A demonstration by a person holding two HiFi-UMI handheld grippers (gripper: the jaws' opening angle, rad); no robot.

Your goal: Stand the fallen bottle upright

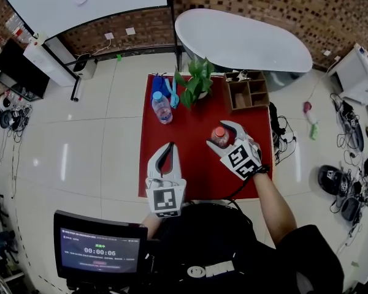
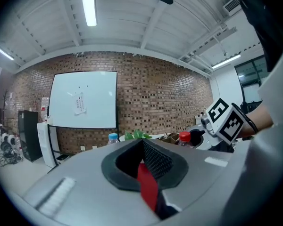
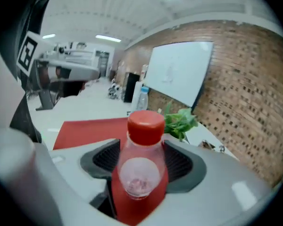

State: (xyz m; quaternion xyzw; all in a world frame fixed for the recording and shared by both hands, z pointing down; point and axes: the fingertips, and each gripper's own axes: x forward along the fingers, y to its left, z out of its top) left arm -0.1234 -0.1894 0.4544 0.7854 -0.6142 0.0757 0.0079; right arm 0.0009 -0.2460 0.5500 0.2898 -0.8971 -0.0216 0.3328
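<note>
A clear bottle with a red cap [image 1: 219,136] sits between the jaws of my right gripper [image 1: 223,134] over the red cloth [image 1: 190,167]. In the right gripper view the black pads press on both sides of the bottle [image 3: 140,169], and its cap points away beyond the tips of the right gripper [image 3: 141,149]. Its base is hidden, so whether it touches the cloth does not show. My left gripper [image 1: 169,146] hovers at the cloth's near left, jaws together and holding nothing. From the left gripper [image 2: 142,143], the red cap shows to the right.
An upright bottle with a blue cap [image 1: 162,108] stands at the cloth's far left, beside a potted plant [image 1: 196,81]. A wooden organiser [image 1: 246,92] sits at the far right corner. A white oval table [image 1: 245,38] lies beyond. A monitor [image 1: 98,250] is near my left side.
</note>
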